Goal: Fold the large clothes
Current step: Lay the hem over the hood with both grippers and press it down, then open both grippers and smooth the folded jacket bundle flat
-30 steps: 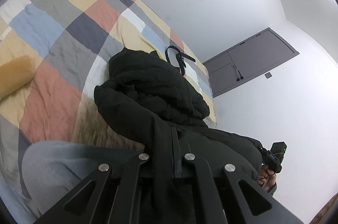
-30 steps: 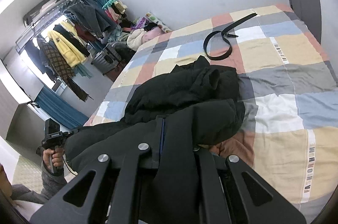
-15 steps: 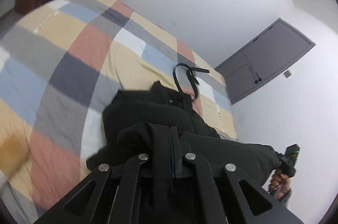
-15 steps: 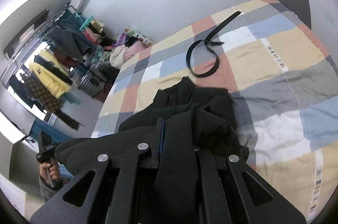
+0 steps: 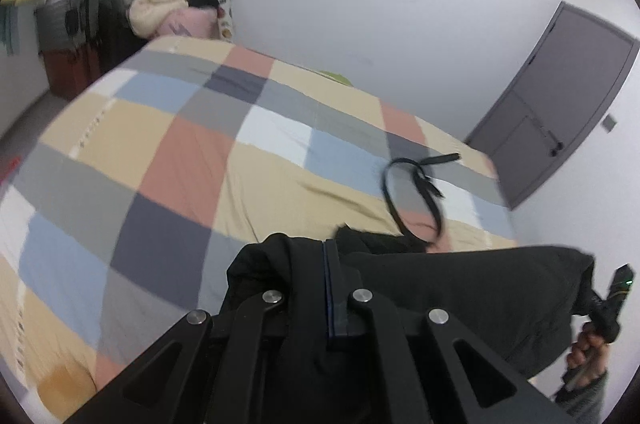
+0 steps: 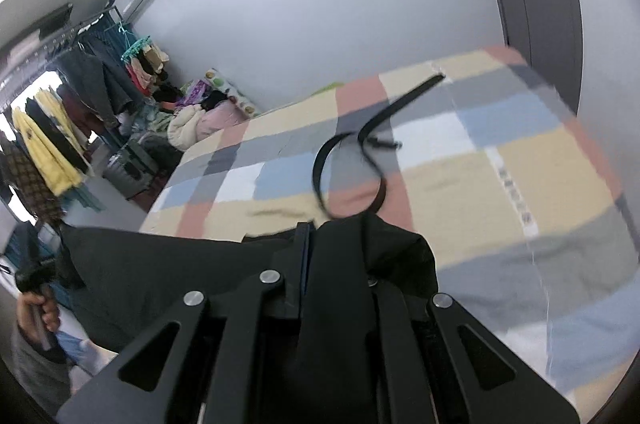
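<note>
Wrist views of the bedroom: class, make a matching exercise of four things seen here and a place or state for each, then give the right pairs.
Things:
1. black garment
2. black belt
3. grey door
4. yellow jacket

Places or states:
A. hanging on the clothes rack
B. looped on the checked bedspread
C. shut, in the white wall
D. stretched between the left gripper and the right gripper

Pairs: 1-D, 2-B, 3-C, 4-A

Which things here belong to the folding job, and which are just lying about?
In the job: black garment, left gripper, right gripper, checked bed cover.
Lying about: black belt, clothes rack, pile of soft things.
</note>
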{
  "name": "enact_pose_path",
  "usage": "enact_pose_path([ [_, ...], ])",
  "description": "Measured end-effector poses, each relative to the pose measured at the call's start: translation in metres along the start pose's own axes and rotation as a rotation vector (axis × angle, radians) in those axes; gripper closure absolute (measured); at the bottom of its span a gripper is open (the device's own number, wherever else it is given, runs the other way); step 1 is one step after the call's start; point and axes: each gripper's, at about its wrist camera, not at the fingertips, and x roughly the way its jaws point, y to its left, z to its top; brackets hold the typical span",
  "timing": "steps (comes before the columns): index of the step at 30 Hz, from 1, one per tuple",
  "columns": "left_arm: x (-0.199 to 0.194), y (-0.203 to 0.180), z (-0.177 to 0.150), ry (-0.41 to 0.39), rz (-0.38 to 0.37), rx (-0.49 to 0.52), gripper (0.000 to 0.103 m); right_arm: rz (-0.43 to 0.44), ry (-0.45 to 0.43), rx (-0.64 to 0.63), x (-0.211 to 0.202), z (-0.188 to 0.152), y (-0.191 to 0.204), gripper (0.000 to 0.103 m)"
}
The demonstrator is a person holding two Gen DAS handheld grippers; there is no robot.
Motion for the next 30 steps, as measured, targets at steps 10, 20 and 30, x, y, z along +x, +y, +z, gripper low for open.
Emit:
enact_pose_path([
  [10,0.119,-0.016,0.007,-0.011,0.141,0.094,0.096,-0.187,0.060,-0.128,0.107,-0.007,-0.018,0.095],
  [20,0.206,-0.034,-0.029,-0.010,0.234,0.229,0.096,-0.246,0.257,-0.172,0.199,-0.055,-0.036,0.096],
  [30,0.225,-0.024,-0.045,0.003,0.215,0.208,0.096,-0.211,0.235,-0.131,0.205,-0.067,-0.038,0.096],
])
